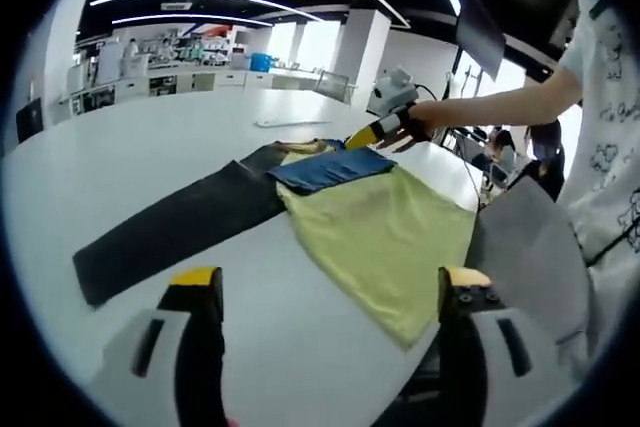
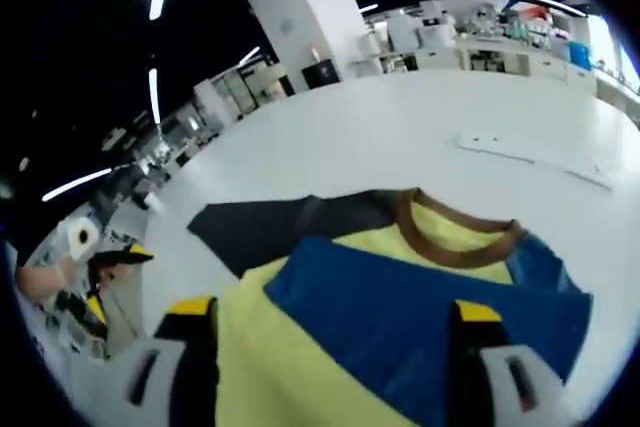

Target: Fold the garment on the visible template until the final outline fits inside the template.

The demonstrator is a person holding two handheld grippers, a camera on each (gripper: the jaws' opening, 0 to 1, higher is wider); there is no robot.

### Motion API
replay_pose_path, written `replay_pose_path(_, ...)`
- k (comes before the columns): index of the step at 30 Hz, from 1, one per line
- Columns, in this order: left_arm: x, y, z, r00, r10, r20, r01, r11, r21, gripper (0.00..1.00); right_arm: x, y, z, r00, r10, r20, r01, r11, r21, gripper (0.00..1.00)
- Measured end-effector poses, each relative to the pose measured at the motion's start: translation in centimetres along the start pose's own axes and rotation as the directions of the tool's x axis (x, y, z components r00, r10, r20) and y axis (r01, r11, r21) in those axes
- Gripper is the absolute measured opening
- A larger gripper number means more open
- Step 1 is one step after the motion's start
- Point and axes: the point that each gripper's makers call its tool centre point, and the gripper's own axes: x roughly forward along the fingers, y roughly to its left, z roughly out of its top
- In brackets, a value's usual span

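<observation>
Yellow shirt with a blue sleeve folded across it and a brown collar lies on the white worktop, partly over the dark template. Left gripper hangs above the worktop's near edge, jaws wide, gripping nothing. Right gripper hovers over the sleeve, jaws also wide apart, a person's hand holding it.

Left tool hangs low with jaws spread wide, nothing between them. Right tool has its jaws parted too, held out ahead by the person's outstretched hand.
</observation>
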Motion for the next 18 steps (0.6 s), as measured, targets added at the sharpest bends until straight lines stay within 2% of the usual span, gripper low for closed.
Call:
replay_pose_path(1, 0.2, -0.3, 0.2, 1.0, -0.001, 0.002, 0.001, 1.0, 0.003, 0.86, -1.9, -1.8, -0.9, 1.0, -0.019, -0.006, 0.019, 1.0, 0.002, 0.95)
replay_pose_path(2, 1.1, -1.6, 0.5, 1.0, -0.011, 0.01, 0.011, 1.0, 0.009, 0.86, -2.6, -1.9, -1.3, 1.0, -0.022, -0.007, 0.022, 1.0, 0.002, 0.95)
replay_pose_path(9, 2.4, -3.6, 0.4, 1.0, -0.015, 0.003, 0.015, 1.0, 0.015, 0.86, -5.4, -4.1, -2.4, 0.999, -0.037, -0.009, 0.037, 0.999, -0.004, 0.93)
replay_pose_path(18, 3.4, -4.8, 0.5, 1.0, 0.0, -0.015, 0.0, 1.0, 0.02, 0.85, -8.2, -7.2, -3.7, 0.999, -0.046, -0.007, 0.046, 0.999, 0.01, 0.91)
